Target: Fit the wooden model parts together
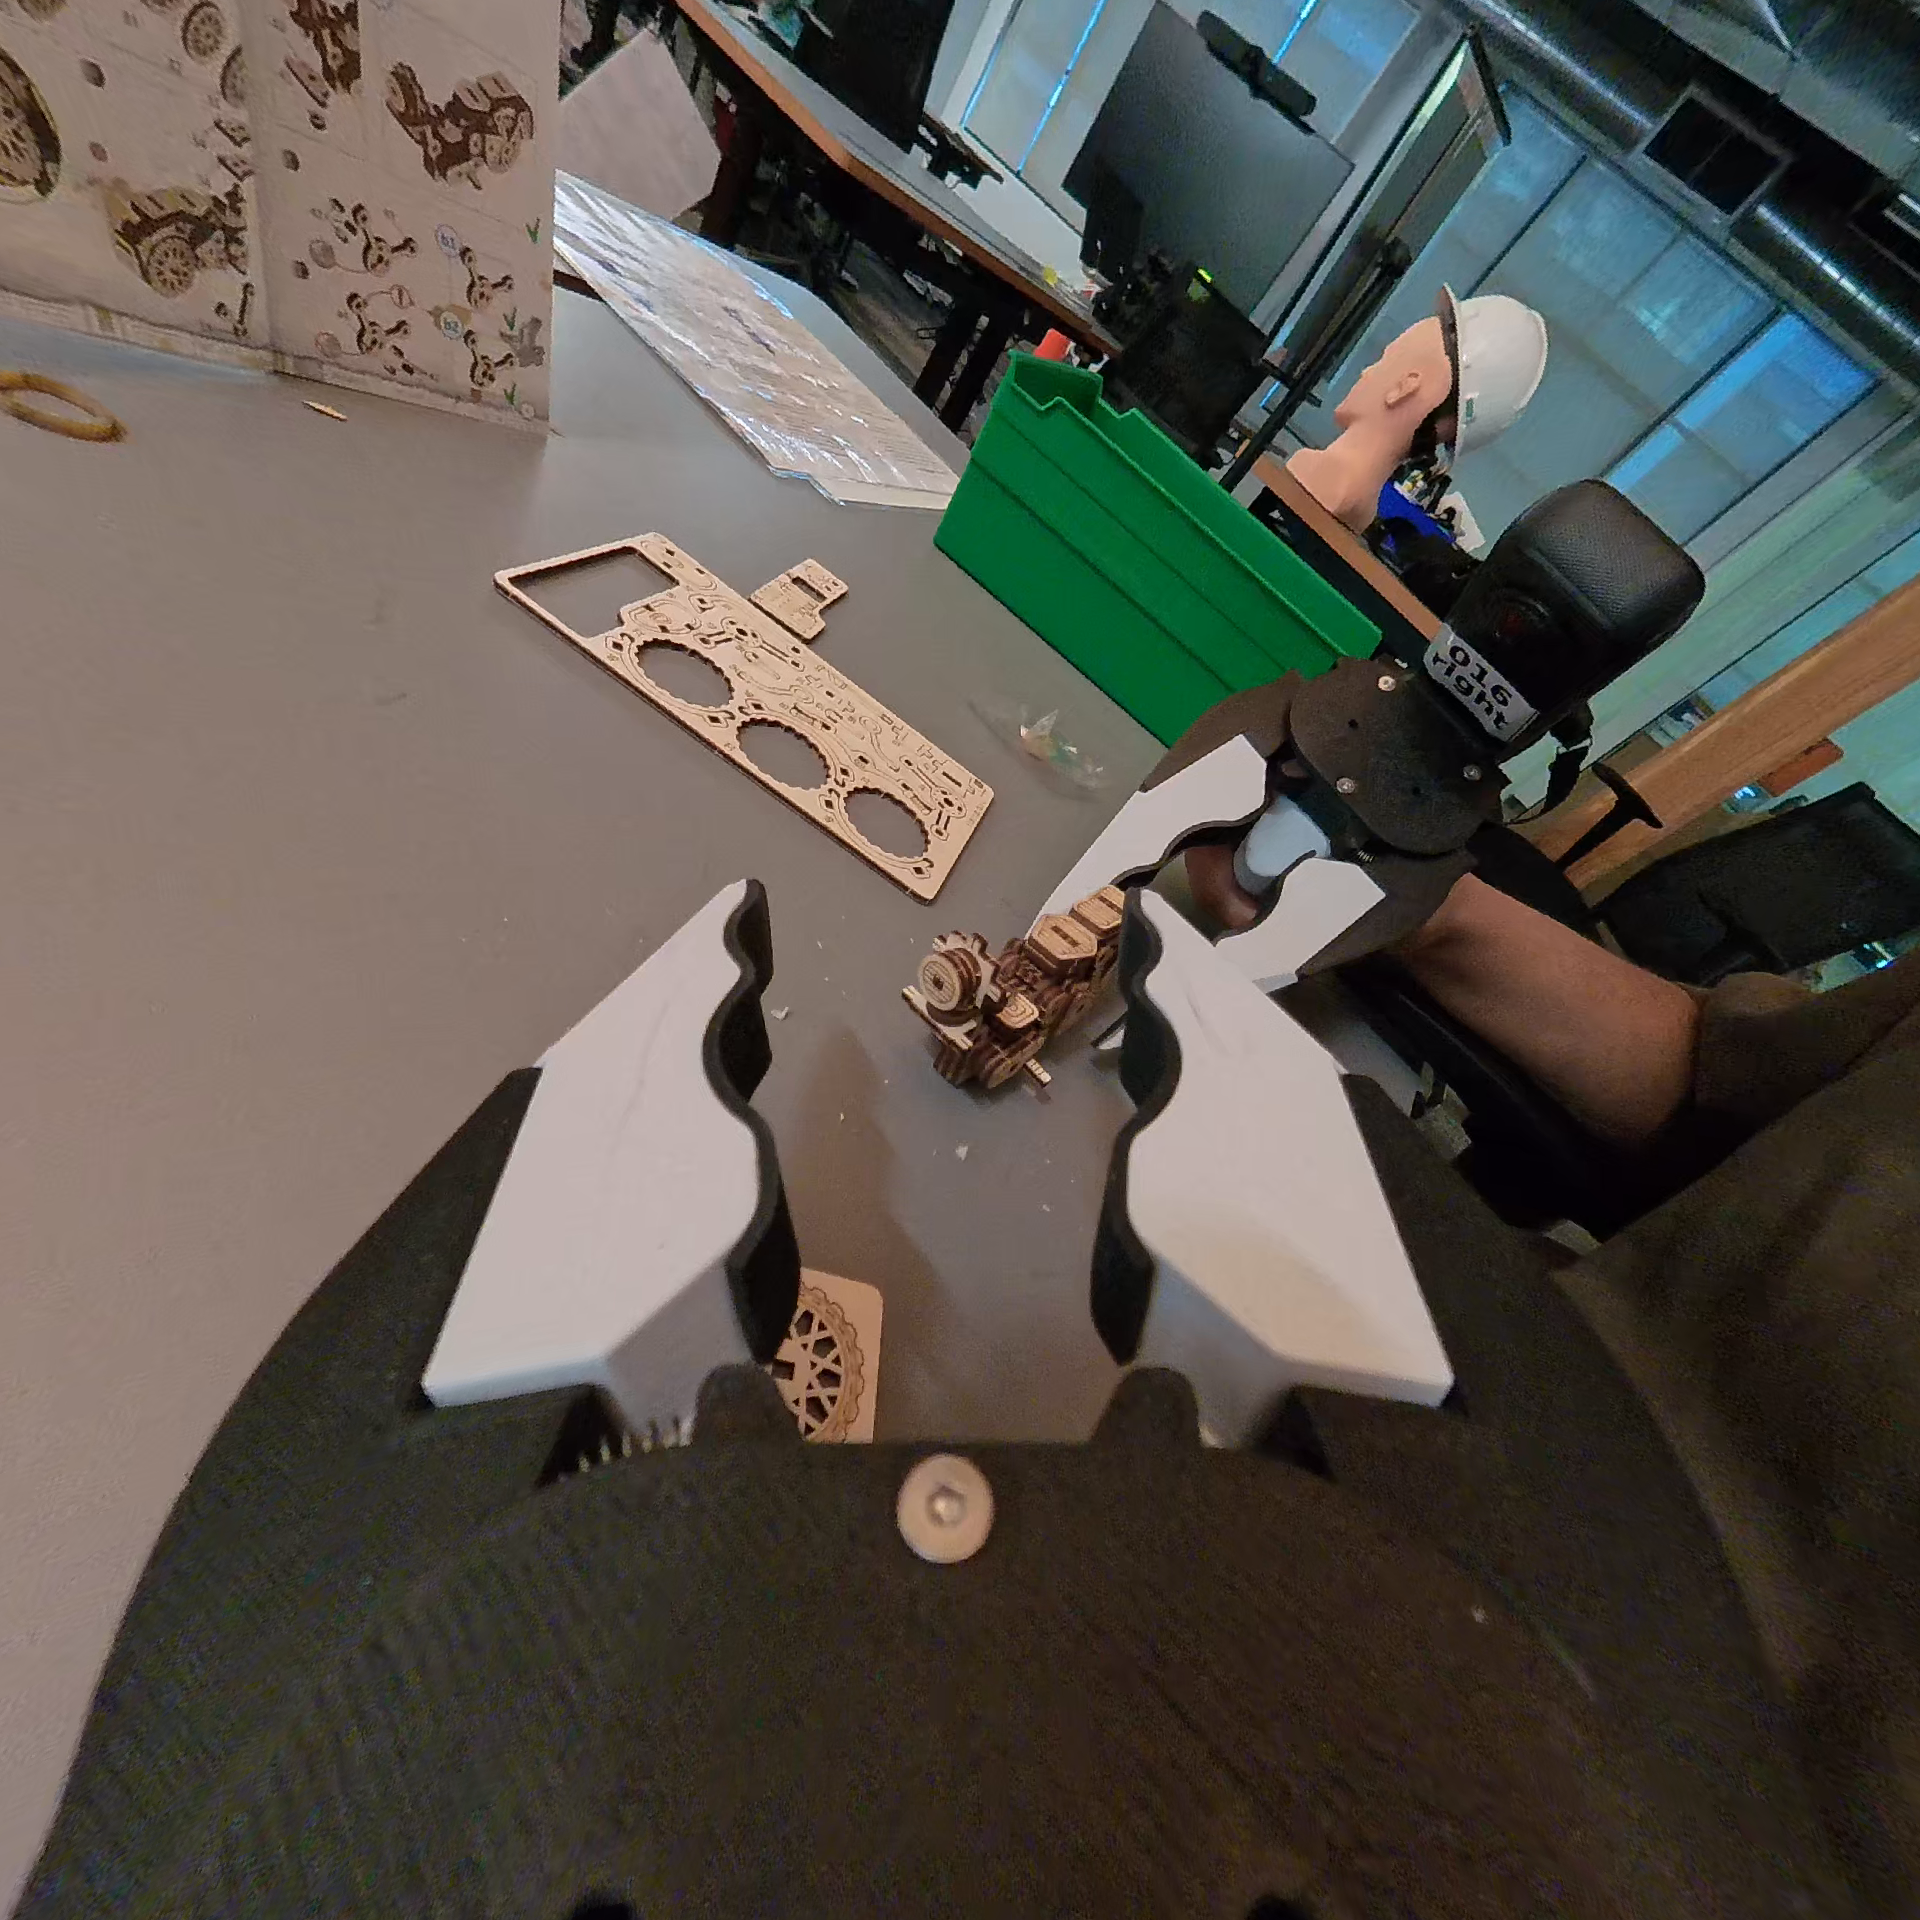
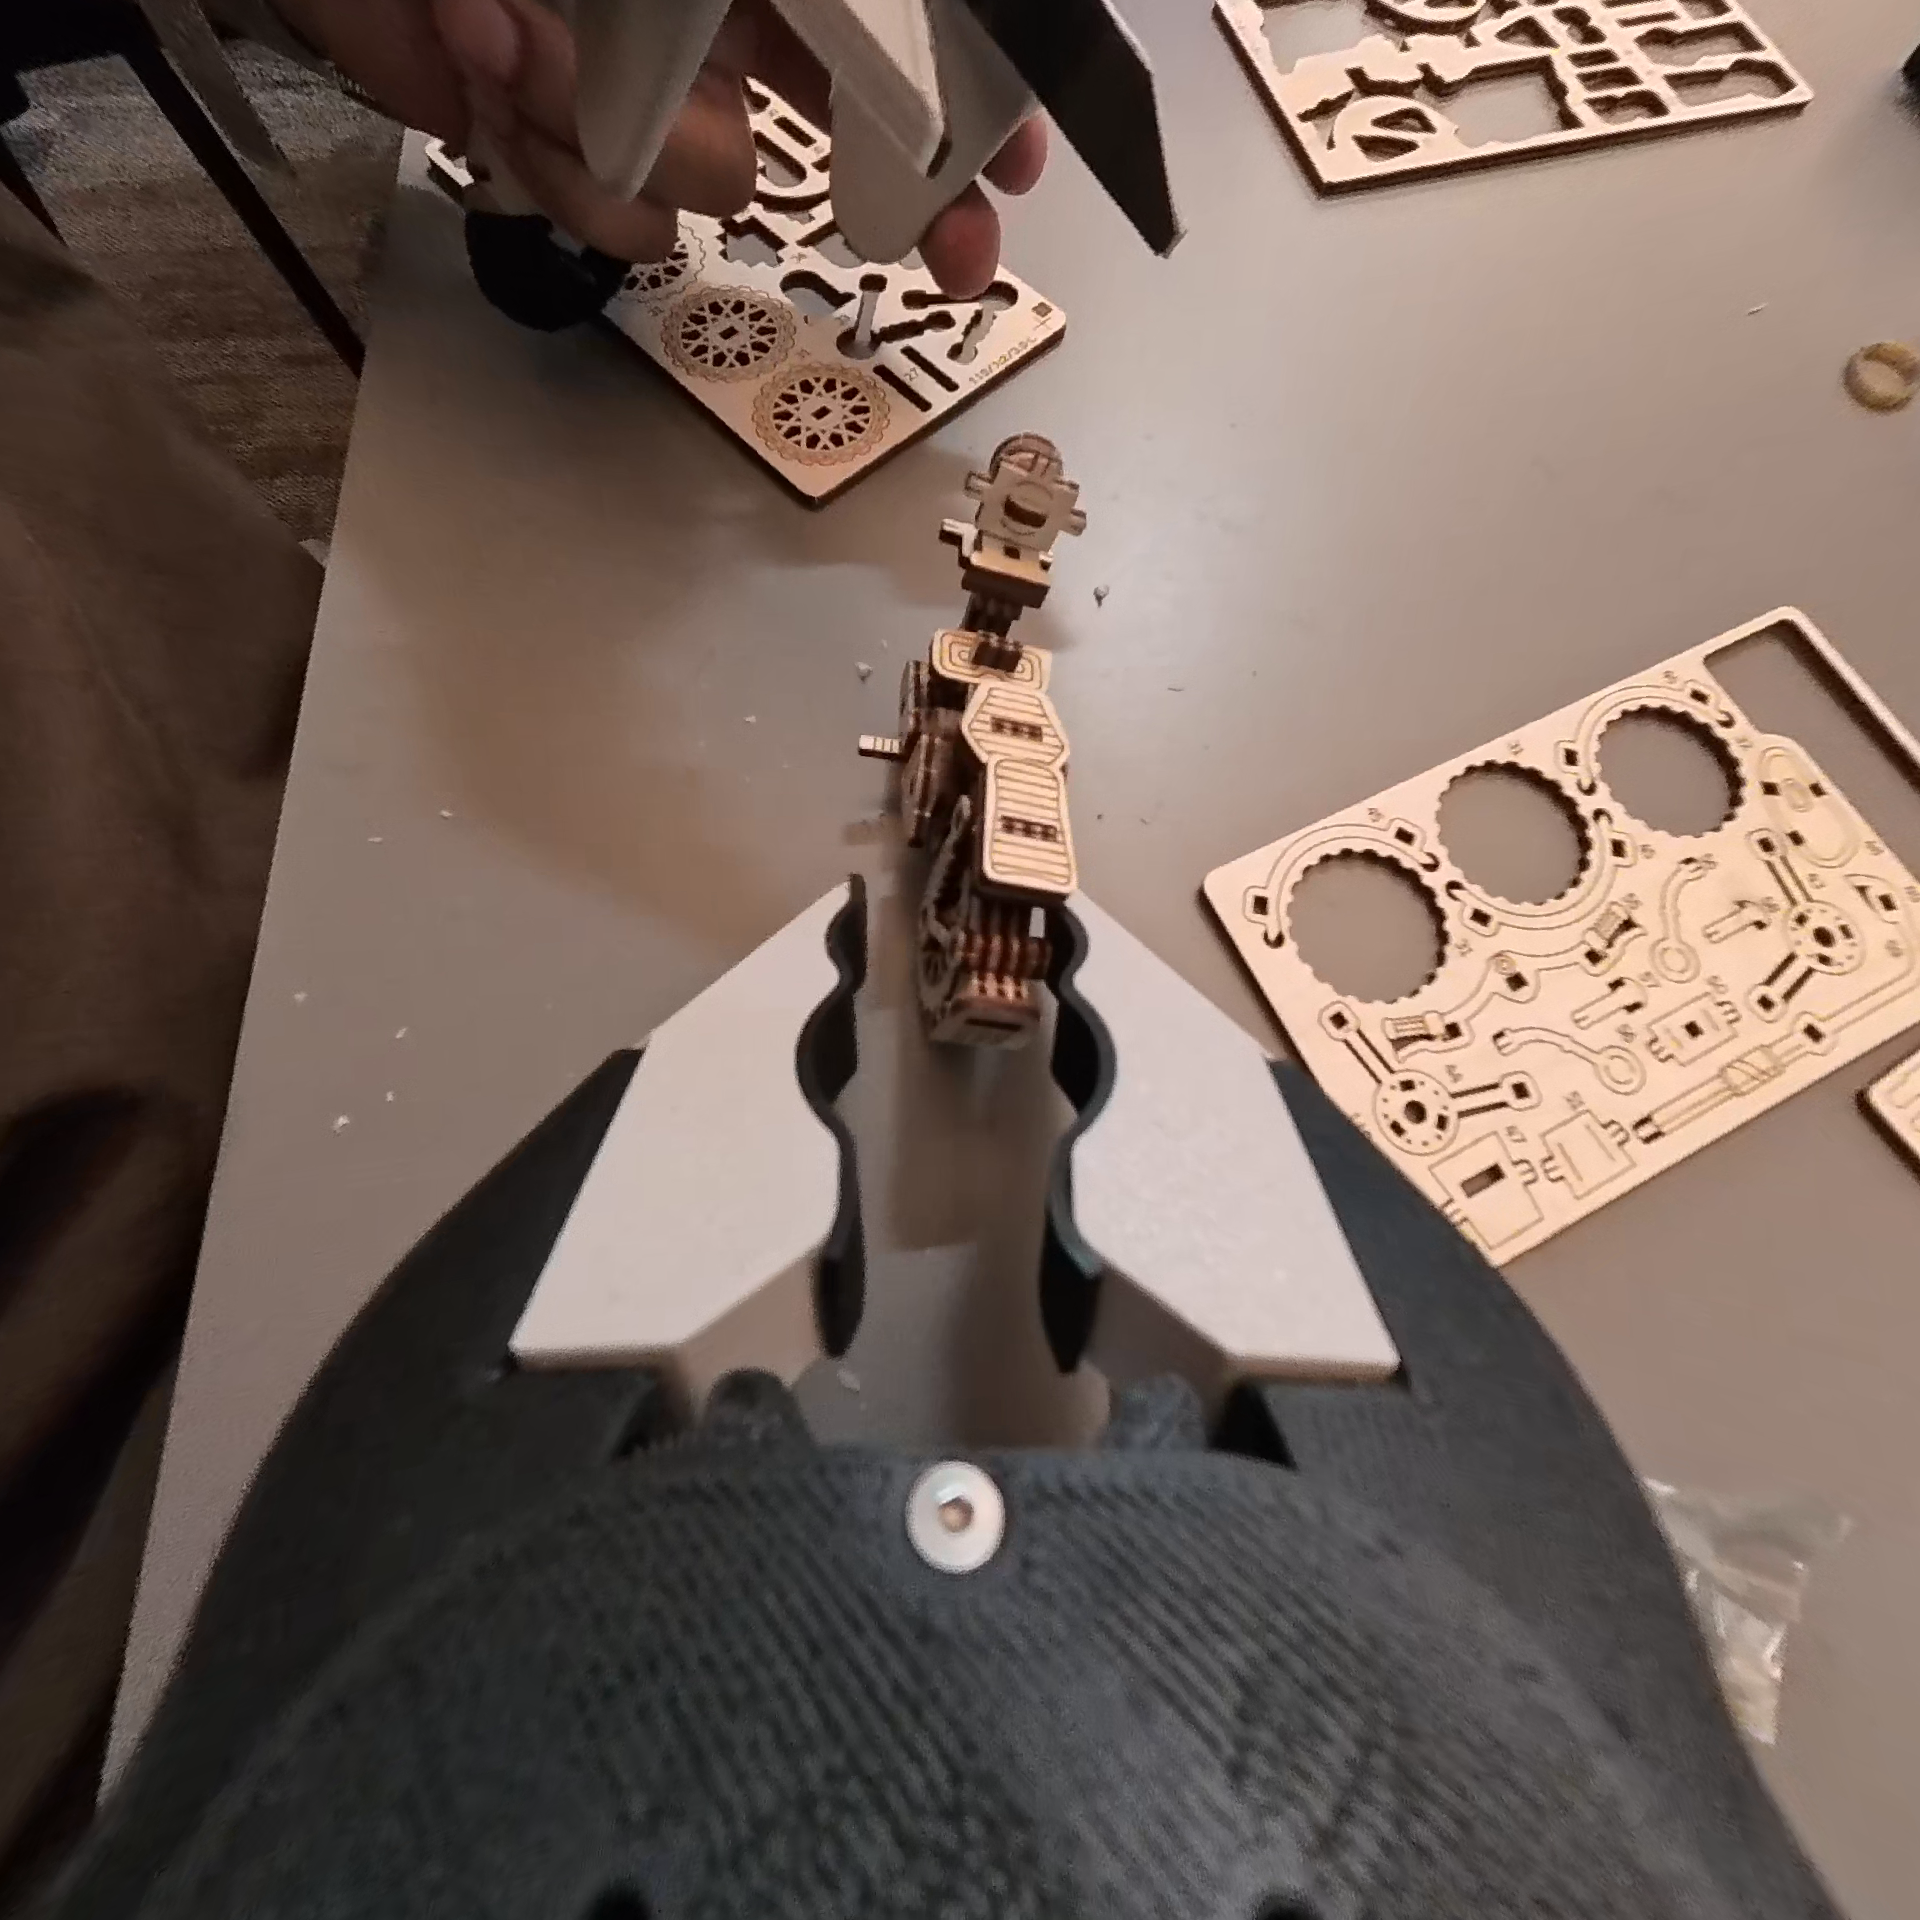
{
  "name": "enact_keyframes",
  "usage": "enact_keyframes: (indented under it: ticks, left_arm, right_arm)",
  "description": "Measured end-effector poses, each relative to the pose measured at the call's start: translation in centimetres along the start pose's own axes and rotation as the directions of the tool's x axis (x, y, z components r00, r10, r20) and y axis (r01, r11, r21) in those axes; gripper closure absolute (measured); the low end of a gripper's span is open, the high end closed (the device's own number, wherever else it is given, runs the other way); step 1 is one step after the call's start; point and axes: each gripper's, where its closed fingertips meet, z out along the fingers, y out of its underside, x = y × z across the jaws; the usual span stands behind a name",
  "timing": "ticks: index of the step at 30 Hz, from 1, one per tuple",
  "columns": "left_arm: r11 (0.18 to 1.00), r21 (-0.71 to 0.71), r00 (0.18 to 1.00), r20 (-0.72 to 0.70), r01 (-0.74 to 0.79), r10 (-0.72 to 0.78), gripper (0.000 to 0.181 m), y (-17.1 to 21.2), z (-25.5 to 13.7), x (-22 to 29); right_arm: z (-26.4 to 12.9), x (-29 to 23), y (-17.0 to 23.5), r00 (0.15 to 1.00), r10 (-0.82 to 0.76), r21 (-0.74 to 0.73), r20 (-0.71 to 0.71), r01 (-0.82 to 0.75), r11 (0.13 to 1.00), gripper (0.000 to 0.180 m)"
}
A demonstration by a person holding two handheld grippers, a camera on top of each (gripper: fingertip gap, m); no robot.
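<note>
A small, partly built wooden model lies on the grey table. My right gripper is open, with the model's rear end between its fingers, close to the right pad and apart from the left one. My left gripper is open and empty, held above the table a little short of the model. The right gripper's black body and a hand show behind the model. In the right wrist view the left gripper's handle and the hand holding it hang over the table's far side.
A wooden part sheet with three round holes lies right of the model. A sheet with spoked wheels lies beyond it, another sheet farther off. A green bin, upright instruction pages, a small ring and a plastic bag are around. My right fingertips sit around 11 cm from my left ones.
</note>
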Motion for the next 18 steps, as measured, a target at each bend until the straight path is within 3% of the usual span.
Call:
enact_keyframes:
  ticks: [18]
  left_arm:
    - [0.99, 0.1, 0.99, -0.109, 0.102, -0.091, 0.112, -2.3, -0.1, -0.4]
  right_arm:
    - [-0.7, 0.7, -0.8, 0.987, 0.138, 0.107, 0.085, -0.147, 0.983, 0.127]
